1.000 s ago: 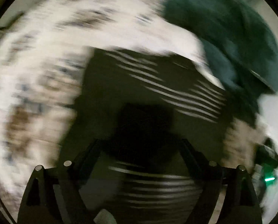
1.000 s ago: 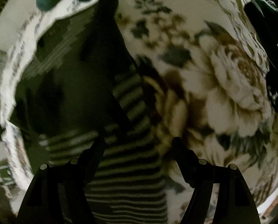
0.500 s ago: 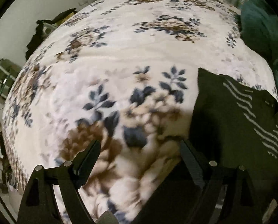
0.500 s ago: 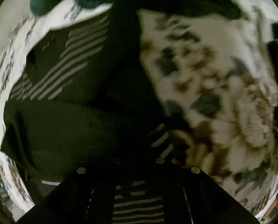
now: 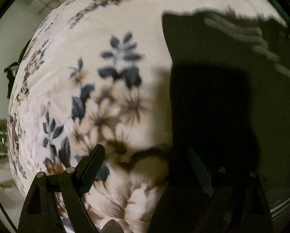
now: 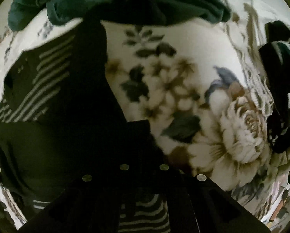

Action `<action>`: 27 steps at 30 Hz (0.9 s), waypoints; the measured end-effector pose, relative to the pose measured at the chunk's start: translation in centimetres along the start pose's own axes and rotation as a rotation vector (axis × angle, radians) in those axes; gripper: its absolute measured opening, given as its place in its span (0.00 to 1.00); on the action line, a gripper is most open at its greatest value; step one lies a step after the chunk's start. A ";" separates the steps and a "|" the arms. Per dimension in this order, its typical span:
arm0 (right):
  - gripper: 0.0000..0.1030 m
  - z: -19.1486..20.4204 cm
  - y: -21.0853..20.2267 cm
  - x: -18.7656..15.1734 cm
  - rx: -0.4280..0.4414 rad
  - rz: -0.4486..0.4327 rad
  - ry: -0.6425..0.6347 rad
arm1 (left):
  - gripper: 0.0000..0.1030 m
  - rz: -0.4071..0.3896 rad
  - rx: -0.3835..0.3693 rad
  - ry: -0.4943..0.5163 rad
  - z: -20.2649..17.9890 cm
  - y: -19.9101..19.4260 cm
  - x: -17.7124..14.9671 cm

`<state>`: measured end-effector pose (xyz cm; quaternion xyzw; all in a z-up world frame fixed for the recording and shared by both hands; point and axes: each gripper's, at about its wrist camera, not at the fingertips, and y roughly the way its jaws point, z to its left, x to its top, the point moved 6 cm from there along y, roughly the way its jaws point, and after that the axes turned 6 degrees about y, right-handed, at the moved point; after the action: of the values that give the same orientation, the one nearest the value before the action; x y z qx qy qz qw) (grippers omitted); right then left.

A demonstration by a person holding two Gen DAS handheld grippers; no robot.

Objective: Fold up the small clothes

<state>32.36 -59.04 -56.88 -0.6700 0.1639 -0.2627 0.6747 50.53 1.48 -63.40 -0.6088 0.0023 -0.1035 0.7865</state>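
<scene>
A dark garment with pale stripes (image 5: pixel 232 73) lies on a floral blanket (image 5: pixel 109 62). In the left wrist view it fills the right side. My left gripper (image 5: pixel 145 155) is open, its left finger over the blanket and its right finger over the garment's left edge. In the right wrist view the striped garment (image 6: pixel 47 89) covers the left half. My right gripper (image 6: pixel 144 149) is shut on the garment's dark edge, with striped cloth bunched beneath the fingers.
A heap of dark green clothes (image 6: pixel 125 0) lies at the far edge of the bed. More dark clothing (image 6: pixel 281 62) lies at the right. The floral blanket (image 6: pixel 193 97) is bare to the right of the garment. Room clutter (image 5: pixel 10 73) shows beyond the bed's left edge.
My left gripper has swung off the garment to its left edge and stayed open. My right gripper has closed on the garment's edge.
</scene>
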 end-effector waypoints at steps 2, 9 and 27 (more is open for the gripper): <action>0.12 -0.4 -0.2 0.0 0.013 0.016 0.010 | 0.84 -0.011 -0.033 -0.046 0.8 -0.6 -0.7; 0.79 1.4 -4.0 -1.5 0.083 0.009 -0.061 | 0.97 -0.156 -0.074 -0.119 1.2 -8.2 -2.9; 0.99 2.2 -12.1 -5.7 0.252 -0.004 -0.245 | 0.98 -0.132 -0.092 -0.145 -12.8 -19.7 -14.7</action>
<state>27.34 -53.53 -45.54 -0.6075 0.0450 -0.1989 0.7677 31.31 -13.04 -49.61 -0.6490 -0.0900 -0.1106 0.7473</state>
